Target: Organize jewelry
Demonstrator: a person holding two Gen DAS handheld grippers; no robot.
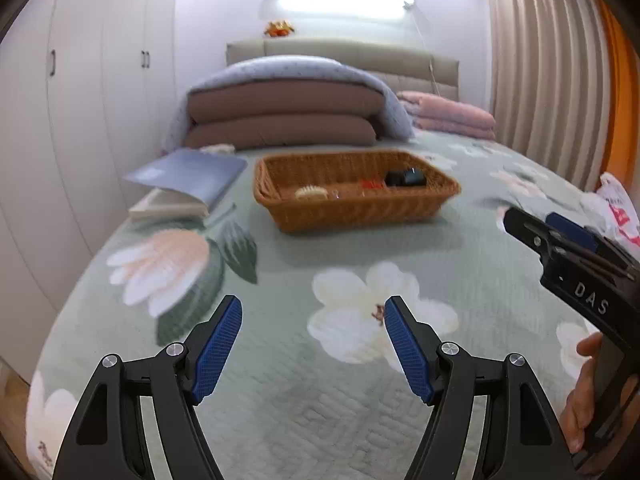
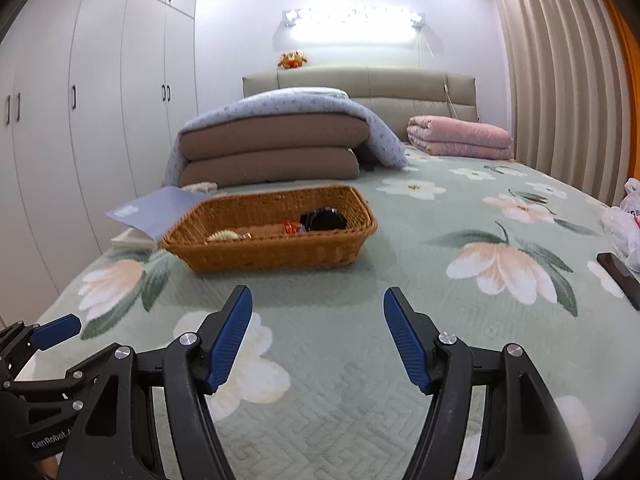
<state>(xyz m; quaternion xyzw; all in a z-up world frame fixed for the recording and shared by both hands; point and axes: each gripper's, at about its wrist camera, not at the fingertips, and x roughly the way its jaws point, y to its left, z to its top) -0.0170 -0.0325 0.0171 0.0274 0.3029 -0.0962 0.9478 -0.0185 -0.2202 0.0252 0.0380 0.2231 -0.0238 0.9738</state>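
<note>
1. My left gripper (image 1: 313, 312) and right gripper (image 2: 318, 304) hover with jaws apart, empty, ready to pick.
2. The jewelry sits in the wicker basket (image 2: 272, 258) ahead on the bed (image 2: 400, 320), corralled.

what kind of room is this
A bedroom, most likely. A bed with a floral quilt and a padded headboard fills the view, folded bedding is stacked near its head, and tall white wardrobes line one wall.
</note>
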